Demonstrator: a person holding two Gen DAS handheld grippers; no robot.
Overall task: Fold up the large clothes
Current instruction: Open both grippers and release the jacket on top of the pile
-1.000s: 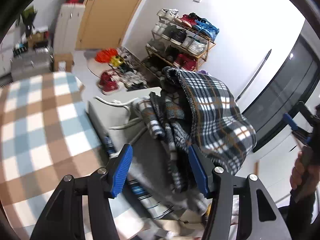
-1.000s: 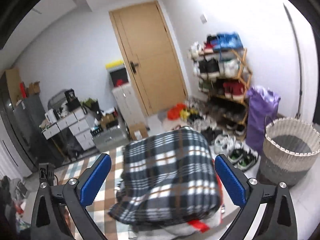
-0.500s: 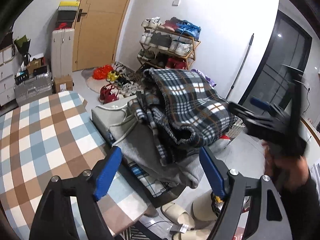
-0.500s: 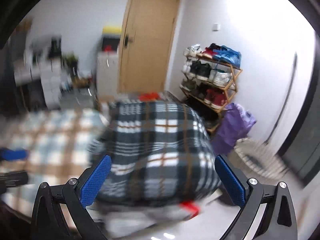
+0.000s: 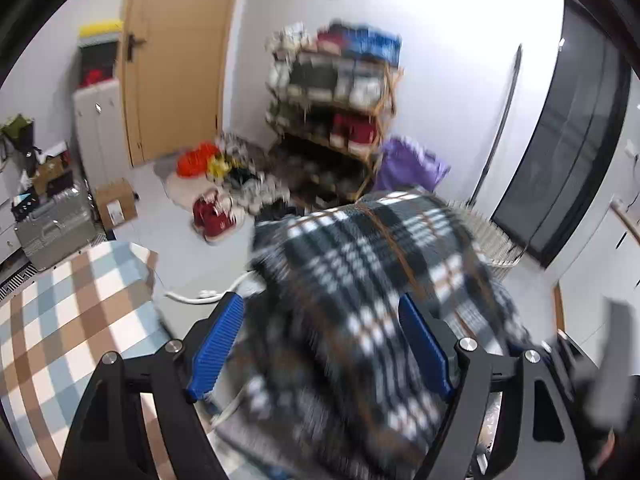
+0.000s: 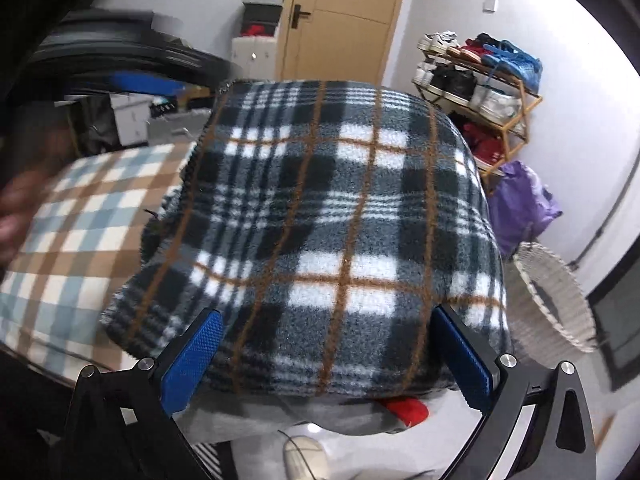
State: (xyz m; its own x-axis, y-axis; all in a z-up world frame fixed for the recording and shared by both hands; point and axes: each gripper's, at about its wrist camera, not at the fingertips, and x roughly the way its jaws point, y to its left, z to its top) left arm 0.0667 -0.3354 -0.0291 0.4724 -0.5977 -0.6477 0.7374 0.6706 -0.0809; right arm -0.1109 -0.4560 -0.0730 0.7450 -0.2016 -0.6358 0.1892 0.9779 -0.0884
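While both claws stand wide and empty:
Change: left claw (image 5: 320,344) has let go and pulled back.
Garment: dark plaid fleece garment (image 6: 340,220) heaped just ahead of right claw (image 6: 326,360).
Meaning: regrasp needed.

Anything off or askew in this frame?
Nothing damaged or spilled. The folded plaid fleece sits bulging on a pile of grey clothes, overhanging the checked bed edge. Shoes lie scattered on the floor.
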